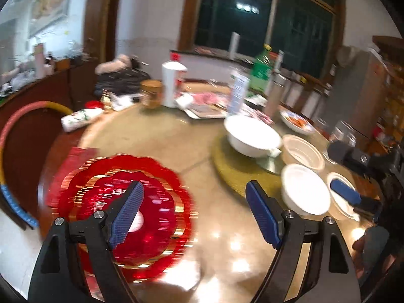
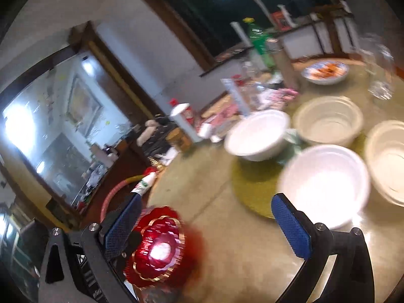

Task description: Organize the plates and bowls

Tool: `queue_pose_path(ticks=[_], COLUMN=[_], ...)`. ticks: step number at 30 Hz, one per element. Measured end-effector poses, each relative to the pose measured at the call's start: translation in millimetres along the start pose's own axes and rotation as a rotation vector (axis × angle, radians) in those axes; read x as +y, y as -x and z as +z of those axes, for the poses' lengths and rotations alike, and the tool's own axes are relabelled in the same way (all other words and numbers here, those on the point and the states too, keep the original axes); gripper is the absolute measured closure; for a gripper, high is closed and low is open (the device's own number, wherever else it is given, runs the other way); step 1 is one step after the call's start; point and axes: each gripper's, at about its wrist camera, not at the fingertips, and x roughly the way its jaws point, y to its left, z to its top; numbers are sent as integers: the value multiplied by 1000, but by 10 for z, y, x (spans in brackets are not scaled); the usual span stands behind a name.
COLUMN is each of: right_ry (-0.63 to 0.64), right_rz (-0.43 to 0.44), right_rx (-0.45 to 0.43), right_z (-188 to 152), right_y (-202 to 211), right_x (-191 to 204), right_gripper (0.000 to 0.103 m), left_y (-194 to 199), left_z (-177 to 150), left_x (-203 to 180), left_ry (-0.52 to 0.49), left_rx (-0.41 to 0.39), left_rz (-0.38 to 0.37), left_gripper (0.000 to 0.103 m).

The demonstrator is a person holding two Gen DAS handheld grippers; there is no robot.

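Both the left hand-held gripper and the right hand-held gripper stand wide open and empty above the desk; the red plates lie stacked at its near edge, the white bowls apart toward its right side. Judging by the blur, haste is the risk; a jaw could clip a light bowl's rim and tip it, or shove the plates over the near edge.
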Motion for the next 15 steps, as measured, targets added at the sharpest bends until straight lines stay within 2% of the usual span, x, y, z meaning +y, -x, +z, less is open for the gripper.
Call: queue_pose_path(ticks=[6, 11, 15], right_ry=[-162, -280, -318], right_rz=[-64, -73, -66], right_rx=[59, 95, 112], right_z=[23, 0, -6], right_y=[215, 273, 233], right_x=[-739, -1225, -1383], right_gripper=[0, 0, 0], left_y=[-465, -767, -896], left_z=[73, 45, -2], left_x=[-522, -833, -1007], left_ry=[19, 35, 27], left_rx=[185, 279, 302], left_rz=[-164, -203, -201], left_gripper=[20, 20, 20])
